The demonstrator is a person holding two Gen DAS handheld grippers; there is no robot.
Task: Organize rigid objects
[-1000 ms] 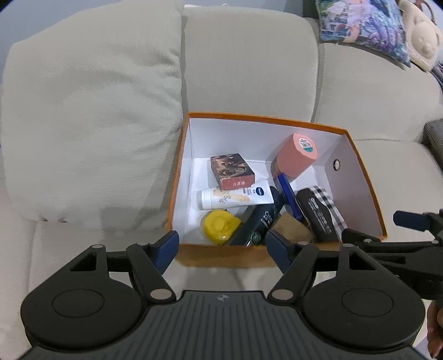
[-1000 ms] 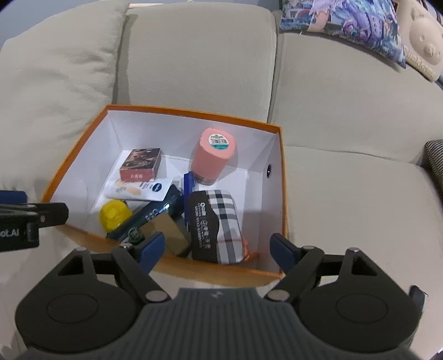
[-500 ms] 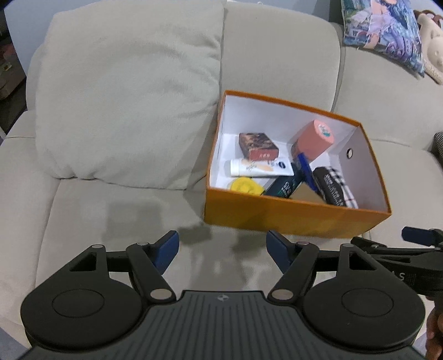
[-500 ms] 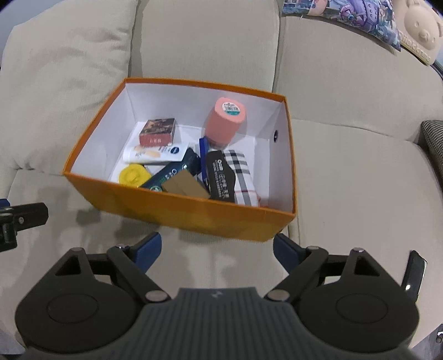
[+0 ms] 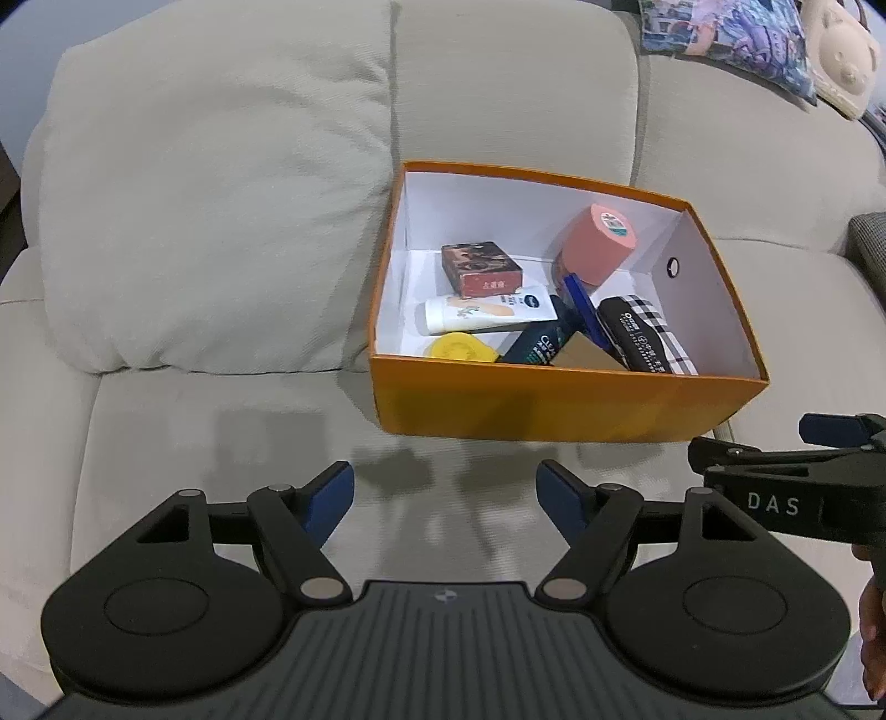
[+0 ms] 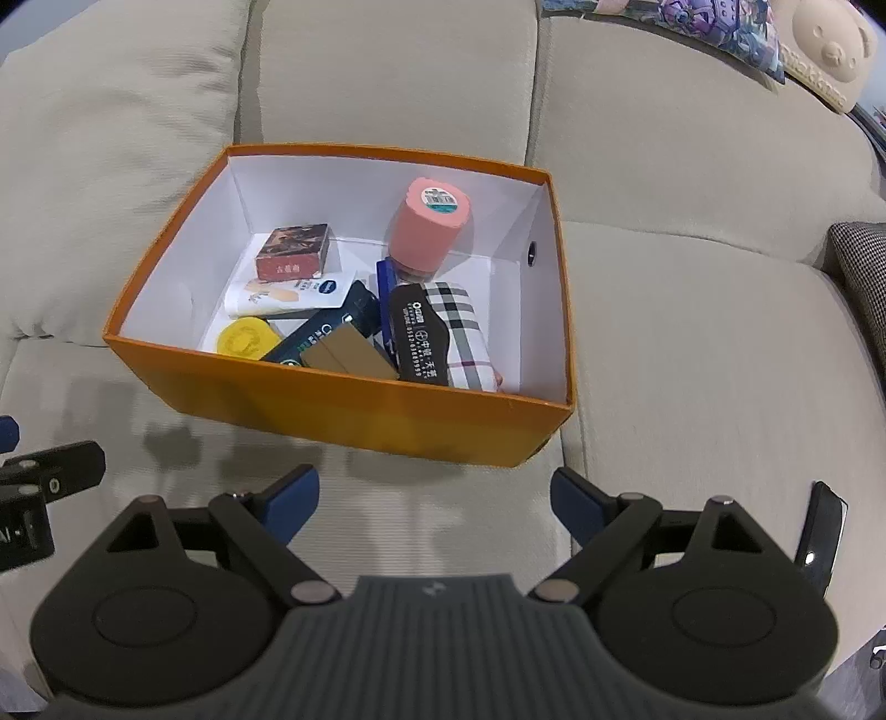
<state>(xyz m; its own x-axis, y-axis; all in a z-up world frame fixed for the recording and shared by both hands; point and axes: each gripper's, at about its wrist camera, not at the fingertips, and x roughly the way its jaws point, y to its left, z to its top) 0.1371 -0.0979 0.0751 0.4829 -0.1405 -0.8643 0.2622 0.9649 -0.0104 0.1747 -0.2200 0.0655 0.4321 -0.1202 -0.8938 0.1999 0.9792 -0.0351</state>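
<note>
**Orange box sits packed on a beige sofa as two grippers hang over the seat**

Orange cardboard walls with a white lining frame the box (image 5: 554, 404), which rests on the seat cushion of a beige sofa (image 5: 221, 432), its left wall against a large loose cushion (image 5: 210, 221). Inside, a small red-brown carton (image 5: 480, 267) lies toward 11 o'clock, with a white tube (image 5: 487, 313) just in front of it and a yellow round lid (image 5: 459, 350) at 7 o'clock near the front wall. A pink roll (image 5: 598, 243) stands tilted toward 1 o'clock. A dark bottle (image 5: 540, 344), a blue pen-like stick (image 5: 587, 313) and a brown cardboard piece (image 5: 587, 354) crowd the middle front, and a black-and-plaid case (image 5: 645, 338) lies toward 4 o'clock.

The left gripper (image 5: 446, 495) hovers over bare cushion at 6 o'clock of the box, apart from it. Its jaws are spread and have just been opening further, with nothing between them. The right gripper (image 6: 434, 501) hangs in front of the box's near wall, likewise clear of it; its jaws are spread wide, have just been opening, and are empty too. Each gripper shows at the edge of the other's view. A patterned pillow (image 6: 692, 22) and a bear-faced cushion (image 6: 830, 50) lie on the sofa back at 1 o'clock. A checked cushion (image 6: 864, 266) sits at 3 o'clock.
</note>
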